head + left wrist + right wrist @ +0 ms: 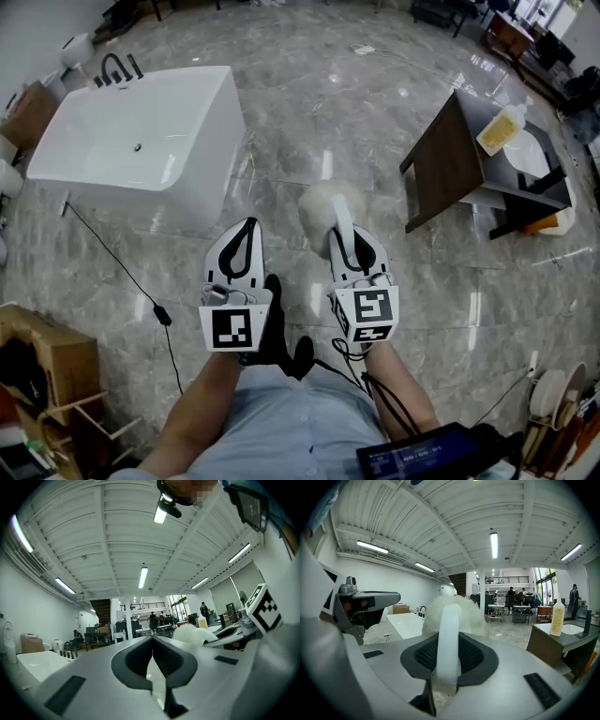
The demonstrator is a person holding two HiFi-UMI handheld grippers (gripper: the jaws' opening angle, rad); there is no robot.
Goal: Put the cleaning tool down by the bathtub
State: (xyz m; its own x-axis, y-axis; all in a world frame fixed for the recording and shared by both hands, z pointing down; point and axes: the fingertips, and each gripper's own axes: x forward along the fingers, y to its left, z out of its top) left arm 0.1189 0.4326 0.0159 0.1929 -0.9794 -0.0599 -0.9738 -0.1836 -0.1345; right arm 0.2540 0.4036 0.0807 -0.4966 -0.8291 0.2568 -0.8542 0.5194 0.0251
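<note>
Your right gripper (343, 236) has its jaws clamped on the tool (323, 201) by its handle, fluffy head leading over the floor near the tub (225, 108), ready to lower there, while your left gripper (246, 231) rides alongside, jaws closed on nothing.

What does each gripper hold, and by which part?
The right gripper holds the fluffy white cleaning tool by its white handle. The left gripper is shut on nothing.

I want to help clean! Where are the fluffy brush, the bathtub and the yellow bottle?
brush (320, 202), head view, fluffy head.
bathtub (212, 176), head view, side wall.
bottle (556, 619), right gripper view, its body.
</note>
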